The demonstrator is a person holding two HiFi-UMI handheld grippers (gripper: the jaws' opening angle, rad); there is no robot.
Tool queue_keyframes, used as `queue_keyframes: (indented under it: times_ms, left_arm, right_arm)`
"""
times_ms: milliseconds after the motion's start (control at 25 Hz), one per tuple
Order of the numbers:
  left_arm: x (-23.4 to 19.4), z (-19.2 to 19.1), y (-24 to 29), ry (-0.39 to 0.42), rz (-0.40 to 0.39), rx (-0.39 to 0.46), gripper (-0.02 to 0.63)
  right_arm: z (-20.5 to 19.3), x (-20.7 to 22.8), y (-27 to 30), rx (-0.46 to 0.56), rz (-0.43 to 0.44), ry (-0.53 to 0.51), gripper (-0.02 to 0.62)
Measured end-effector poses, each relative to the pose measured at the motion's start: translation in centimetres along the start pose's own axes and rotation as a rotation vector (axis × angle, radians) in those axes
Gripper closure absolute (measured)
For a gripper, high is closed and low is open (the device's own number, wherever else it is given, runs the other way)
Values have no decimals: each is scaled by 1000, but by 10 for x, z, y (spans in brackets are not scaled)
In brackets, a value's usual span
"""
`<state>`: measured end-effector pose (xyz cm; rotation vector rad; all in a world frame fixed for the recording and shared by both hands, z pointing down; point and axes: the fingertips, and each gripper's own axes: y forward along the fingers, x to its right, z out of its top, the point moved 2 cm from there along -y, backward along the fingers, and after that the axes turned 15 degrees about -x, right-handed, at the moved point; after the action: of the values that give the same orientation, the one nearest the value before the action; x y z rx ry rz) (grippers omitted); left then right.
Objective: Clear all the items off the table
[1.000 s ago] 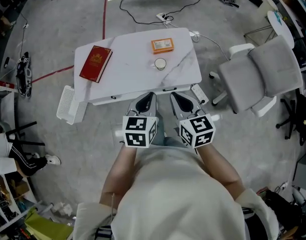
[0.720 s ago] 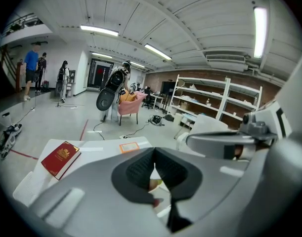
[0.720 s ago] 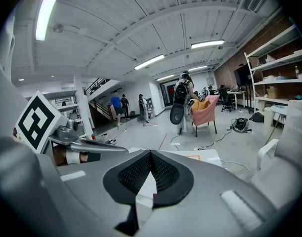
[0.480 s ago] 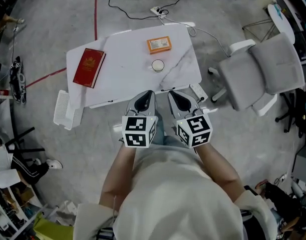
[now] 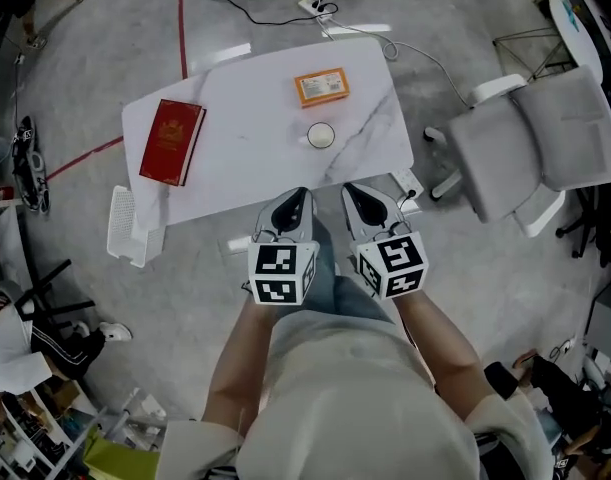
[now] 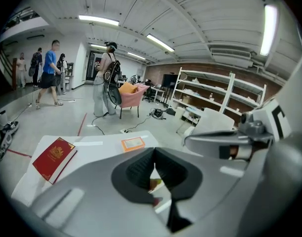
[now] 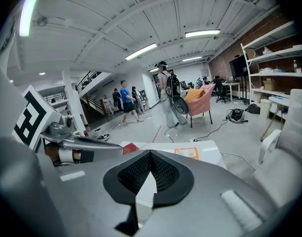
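Table: a white marbled top (image 5: 255,173) on a grey floor, carrying three things that lie well apart from one another.
Chair: a grey office chair (image 5: 545,133) stands beside the table's right end.
Left gripper: held low at the table's near edge (image 5: 300,194), pointing across it; its jaws are pressed together with nothing between them, and the pads meet in a closed seam in the left gripper view (image 6: 153,157).
Right gripper: just beside the left one (image 5: 350,190), also at the near edge; its jaws are together and empty (image 7: 151,156).
Basket: a white slatted basket (image 5: 125,226) sits below the table's near left corner.
Red book: lies flat near the table's left end (image 5: 172,141).
Orange box: lies flat toward the far edge, right of the middle (image 5: 321,87).
Round container: small and white (image 5: 321,135), between the orange box and the two grippers, apart from both.
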<state>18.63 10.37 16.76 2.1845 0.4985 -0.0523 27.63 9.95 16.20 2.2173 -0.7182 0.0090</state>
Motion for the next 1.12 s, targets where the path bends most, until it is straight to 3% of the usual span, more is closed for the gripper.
queue_keyframes:
  times_ms: [640,1120]
  left_arm:
    - [-46,-22,83,-73,11,-79,597]
    - [-65,-38,144,-44,7,-114,597]
  right_arm:
    - [-30,41,82,-89,-43,43,597]
    - [-62,74,140,-133,-57,62,595]
